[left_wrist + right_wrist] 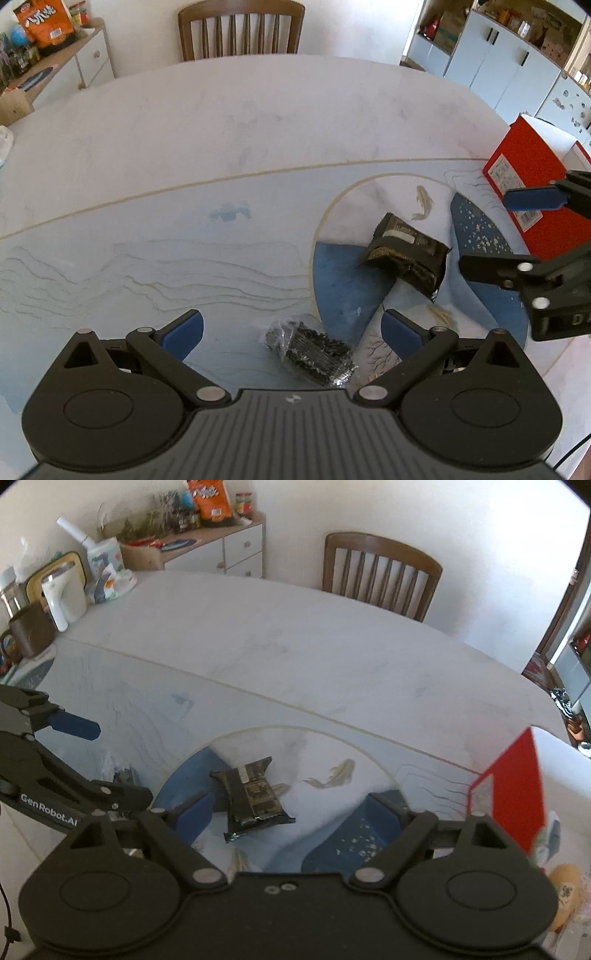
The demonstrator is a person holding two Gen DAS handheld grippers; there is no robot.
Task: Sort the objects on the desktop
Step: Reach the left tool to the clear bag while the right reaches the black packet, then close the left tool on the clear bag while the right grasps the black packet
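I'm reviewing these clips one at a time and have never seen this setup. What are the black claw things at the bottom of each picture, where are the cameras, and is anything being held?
There is no robot here: a person carries a two-finger gripper in each hand, and a wide-angle camera on each one looks out along its fingers. One picture looks out from the left gripper, the other from the right gripper; each also catches the other gripper at its edge. Both stand open with blue pads and hold nothing. Below them is a round table with a painted blue and white pattern. On it lie a dark snack packet, a small crinkly clear packet of something dark between the left gripper's fingers but ungripped, and a red box. A wooden chair stands behind.
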